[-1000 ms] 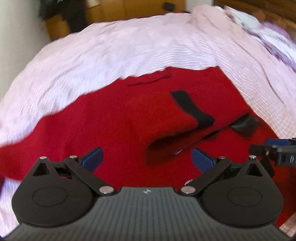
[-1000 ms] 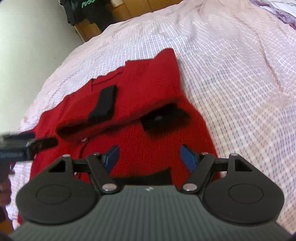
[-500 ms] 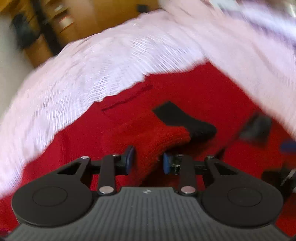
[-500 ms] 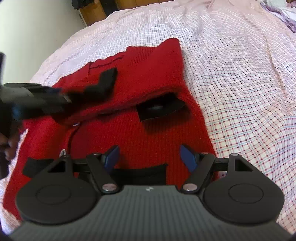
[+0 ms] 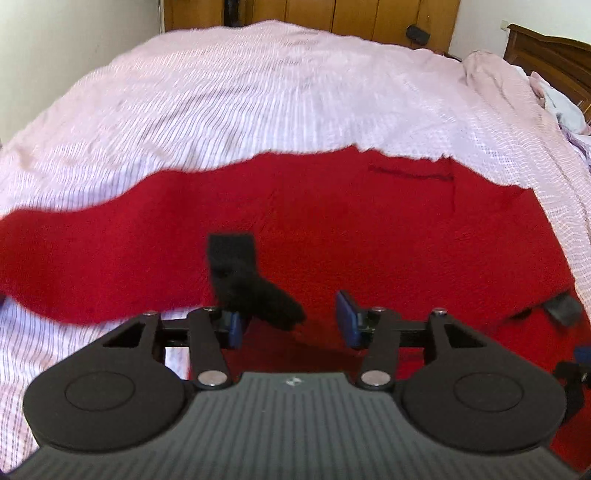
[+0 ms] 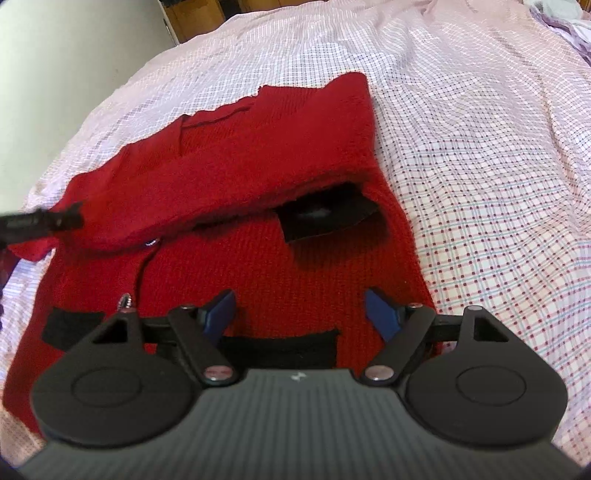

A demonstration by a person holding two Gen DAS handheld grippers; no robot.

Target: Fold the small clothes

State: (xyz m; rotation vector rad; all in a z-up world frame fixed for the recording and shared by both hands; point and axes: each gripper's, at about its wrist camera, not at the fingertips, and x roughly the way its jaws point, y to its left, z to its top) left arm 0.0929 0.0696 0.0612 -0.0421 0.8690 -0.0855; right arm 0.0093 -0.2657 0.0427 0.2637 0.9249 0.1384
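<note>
Left wrist view: the left gripper (image 5: 290, 319) sits low in the frame with its jaws about half apart; they have just been opening. The black cuff (image 5: 251, 280) of a red sleeve lies between the blue pads (image 5: 234, 328), close to the left one, and the right pad stands clear of it. Whether the left pad touches the cuff cannot be told. The red sweater (image 5: 369, 229) spreads across the middle of the frame on the pink checked bed (image 5: 258, 103), with the sleeve (image 5: 74, 251) stretching to the left edge, blurred. A wooden wardrobe (image 5: 332, 14) stands along the top, and a dark headboard (image 5: 546, 51) shows at the upper right.

Right wrist view: the right gripper (image 6: 299, 310) hangs low in the centre, its jaws wide with nothing between them, above the sweater's (image 6: 258, 266) lower part. A black hem band (image 6: 280, 350) lies just below the pads. The upper part of the sweater is folded down, and a black patch (image 6: 325, 218) shows under the fold at centre right. The left gripper (image 6: 40, 221) enters blurred at the left edge, at the end of the sleeve. The bed (image 6: 480, 147) fills the right side.
</note>
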